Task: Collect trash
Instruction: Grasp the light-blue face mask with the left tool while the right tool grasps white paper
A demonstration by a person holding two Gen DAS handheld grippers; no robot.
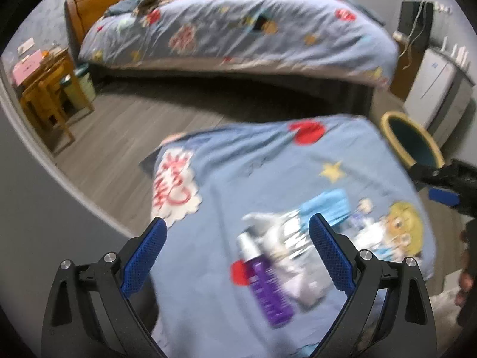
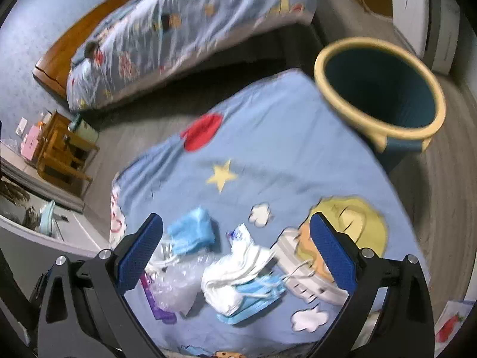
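Trash lies on a blue cartoon-print cloth (image 2: 268, 149). In the right wrist view my right gripper (image 2: 235, 223) is open above a crumpled white wrapper (image 2: 238, 277), a blue face mask (image 2: 256, 301), a folded blue mask (image 2: 193, 232) and clear plastic film (image 2: 176, 289). In the left wrist view my left gripper (image 1: 237, 223) is open over a purple spray bottle (image 1: 265, 283) and silvery plastic (image 1: 283, 238). A dark blue bin with a yellow rim (image 2: 381, 89) stands at the cloth's far right corner; it also shows in the left wrist view (image 1: 411, 140).
A bed (image 1: 238, 29) with the same print lies beyond a strip of grey wood floor (image 1: 119, 137). A wooden bedside table (image 1: 50, 89) stands far left. A white appliance (image 1: 435, 83) stands behind the bin. The right gripper (image 1: 447, 191) shows at the left view's right edge.
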